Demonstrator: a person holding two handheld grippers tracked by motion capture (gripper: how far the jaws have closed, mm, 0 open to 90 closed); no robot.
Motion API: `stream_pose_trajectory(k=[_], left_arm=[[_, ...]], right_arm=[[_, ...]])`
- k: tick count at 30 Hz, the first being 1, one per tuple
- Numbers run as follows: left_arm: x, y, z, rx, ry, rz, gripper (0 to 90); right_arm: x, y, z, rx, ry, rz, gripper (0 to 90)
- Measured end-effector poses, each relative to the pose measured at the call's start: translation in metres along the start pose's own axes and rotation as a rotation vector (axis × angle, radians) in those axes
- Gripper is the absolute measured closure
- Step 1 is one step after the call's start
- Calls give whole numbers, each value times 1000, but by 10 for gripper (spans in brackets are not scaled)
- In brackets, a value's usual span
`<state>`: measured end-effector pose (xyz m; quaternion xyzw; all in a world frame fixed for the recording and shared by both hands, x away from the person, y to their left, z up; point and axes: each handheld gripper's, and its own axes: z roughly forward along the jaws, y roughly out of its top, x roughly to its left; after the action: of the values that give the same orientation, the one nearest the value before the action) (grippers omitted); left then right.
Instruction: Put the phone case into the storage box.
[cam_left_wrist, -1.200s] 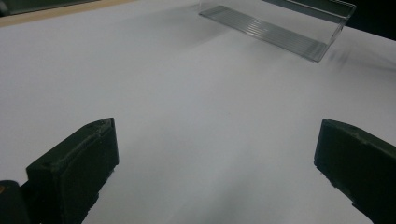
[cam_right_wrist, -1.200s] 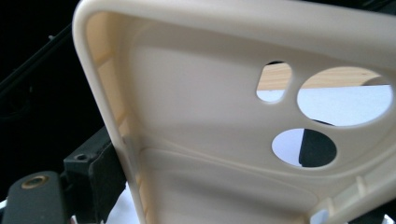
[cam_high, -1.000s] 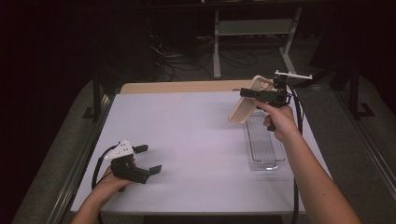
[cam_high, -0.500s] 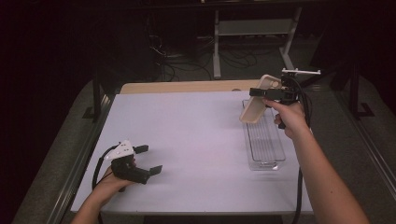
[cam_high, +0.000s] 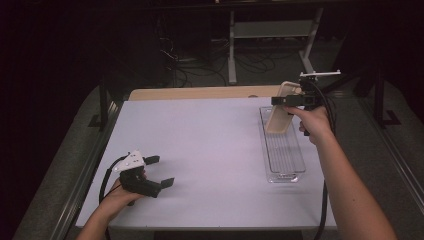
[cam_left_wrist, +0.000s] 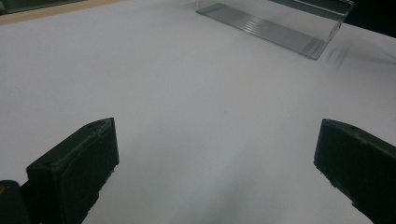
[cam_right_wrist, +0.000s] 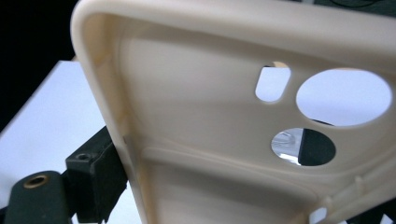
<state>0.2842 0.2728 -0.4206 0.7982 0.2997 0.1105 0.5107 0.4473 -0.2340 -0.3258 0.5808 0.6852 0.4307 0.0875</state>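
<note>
The clear plastic tray (cam_high: 283, 150) lies lengthwise near the right edge of the white table (cam_high: 210, 145), with only a narrow strip of table between its long wall and that edge. To the left of the tray the table top is wide and bare up to the left gripper (cam_high: 161, 171), which rests near the front left corner. In the left gripper view its two black jaws stand wide apart with nothing between them, and the tray (cam_left_wrist: 280, 25) is seen far ahead on the white surface.

The table top is a smooth white sheet; a strip of light wood (cam_high: 200, 93) shows along its far edge. The room behind is dark, with a white metal frame (cam_high: 272, 30) and cables (cam_high: 200, 60) on the floor.

The right gripper (cam_high: 280, 101) is held above the far end of the tray, and its jaws are clamped on a beige phone case (cam_high: 278, 114). The case hangs tilted over the tray, its lower end close to the tray's far part; whether it touches the tray I cannot tell. In the right gripper view the phone case (cam_right_wrist: 210, 130) shows its inner side, with raised rim, two round holes and one small oblong hole.
</note>
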Motion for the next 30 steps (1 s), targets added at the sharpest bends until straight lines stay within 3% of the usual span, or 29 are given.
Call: stream_pose_trajectory(k=[9, 16, 30], left_arm=[[0, 0, 0, -3, 0, 0, 0], [0, 0, 0, -6, -3, -3, 0], [-2, 1, 0, -7, -6, 0, 0]], right_arm=[[3, 6, 11, 58, -72, -10, 113], [5, 9, 23, 93, -131, -45, 113], [9, 14, 49, 153, -210, -81, 113]])
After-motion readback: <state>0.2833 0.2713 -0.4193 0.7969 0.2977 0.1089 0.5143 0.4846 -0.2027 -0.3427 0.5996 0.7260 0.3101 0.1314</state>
